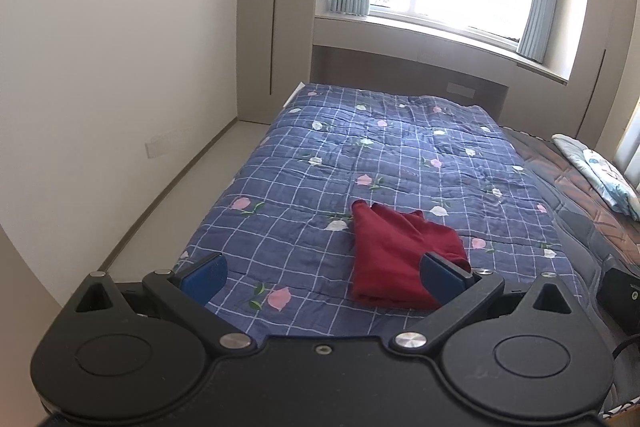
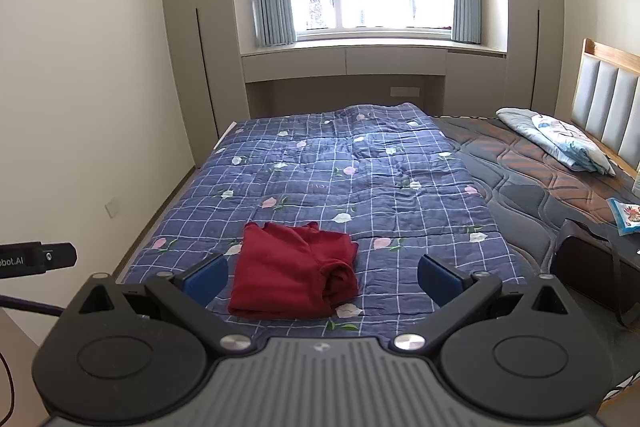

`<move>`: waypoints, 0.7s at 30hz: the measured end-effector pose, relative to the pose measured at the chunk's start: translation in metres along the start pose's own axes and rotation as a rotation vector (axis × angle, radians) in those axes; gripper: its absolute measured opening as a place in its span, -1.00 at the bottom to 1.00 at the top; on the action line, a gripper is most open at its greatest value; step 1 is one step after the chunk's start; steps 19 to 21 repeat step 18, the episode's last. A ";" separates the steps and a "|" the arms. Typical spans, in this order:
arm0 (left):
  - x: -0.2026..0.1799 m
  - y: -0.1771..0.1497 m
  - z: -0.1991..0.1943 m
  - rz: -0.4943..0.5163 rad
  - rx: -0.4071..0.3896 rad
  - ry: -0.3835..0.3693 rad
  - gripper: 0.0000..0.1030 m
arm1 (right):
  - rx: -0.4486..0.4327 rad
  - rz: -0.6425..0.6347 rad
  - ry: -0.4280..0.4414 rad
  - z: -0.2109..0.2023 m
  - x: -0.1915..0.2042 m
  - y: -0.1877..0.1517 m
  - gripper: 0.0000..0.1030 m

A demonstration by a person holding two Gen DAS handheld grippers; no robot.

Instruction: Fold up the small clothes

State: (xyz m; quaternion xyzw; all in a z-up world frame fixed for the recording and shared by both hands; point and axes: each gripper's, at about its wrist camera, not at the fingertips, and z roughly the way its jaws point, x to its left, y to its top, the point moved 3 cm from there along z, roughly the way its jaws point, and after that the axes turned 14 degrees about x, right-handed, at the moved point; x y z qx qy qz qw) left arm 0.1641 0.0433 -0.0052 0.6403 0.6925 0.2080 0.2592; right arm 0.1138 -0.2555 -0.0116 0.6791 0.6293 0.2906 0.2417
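A dark red garment (image 1: 402,255) lies folded into a rough rectangle on the blue checked quilt (image 1: 360,163) near the bed's front edge. In the left wrist view my left gripper (image 1: 324,273) hovers above the quilt, open and holding nothing, and its right pad overlaps the garment's right side. The right wrist view shows the same red garment (image 2: 290,269) low and left of centre on the quilt (image 2: 360,179). My right gripper (image 2: 322,273) is open and holds nothing, with the garment lying between its blue pads, nearer the left one. A rolled sleeve shows at the garment's right edge.
A bare quilted mattress (image 2: 532,171) lies right of the quilt, with a folded pale blue blanket (image 2: 560,139) by the headboard (image 2: 608,99). A black bag (image 2: 592,267) sits at the right front. Part of the other gripper (image 2: 36,259) shows at left. Wardrobes and a window stand beyond.
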 end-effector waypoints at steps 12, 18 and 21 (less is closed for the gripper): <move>-0.006 0.005 0.015 0.030 0.022 -0.032 0.99 | 0.011 0.023 -0.030 0.002 -0.003 0.001 1.00; -0.008 0.007 0.020 0.050 0.019 -0.055 0.99 | 0.027 0.041 -0.038 0.006 -0.004 0.000 1.00; -0.008 0.007 0.020 0.050 0.019 -0.055 0.99 | 0.027 0.041 -0.038 0.006 -0.004 0.000 1.00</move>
